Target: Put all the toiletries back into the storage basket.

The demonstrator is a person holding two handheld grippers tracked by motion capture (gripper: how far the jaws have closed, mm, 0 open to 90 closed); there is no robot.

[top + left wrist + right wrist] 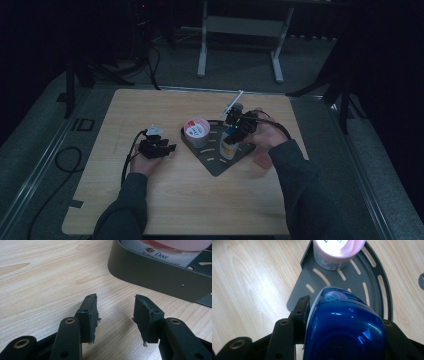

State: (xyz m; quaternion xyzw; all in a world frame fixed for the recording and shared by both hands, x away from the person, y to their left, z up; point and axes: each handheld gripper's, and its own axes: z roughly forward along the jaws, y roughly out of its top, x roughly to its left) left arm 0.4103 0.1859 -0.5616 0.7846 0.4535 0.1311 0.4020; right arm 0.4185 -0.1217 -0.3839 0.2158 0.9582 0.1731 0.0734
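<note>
A light wooden table [165,200] with rounded corners is carrying the whole scene, its pale grain showing up clearly around the left gripper's view. Lying directly on it, right of centre, is a dark grey fan-shaped tray [215,165] with slots cut through its floor and a low wall along its edges. The person's left hand [142,162] is resting on the bare wood well left of the tray, with a black cable [127,162] trailing beside it.

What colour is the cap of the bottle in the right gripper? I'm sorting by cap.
Blue cap, clearest in the right gripper view.
</note>
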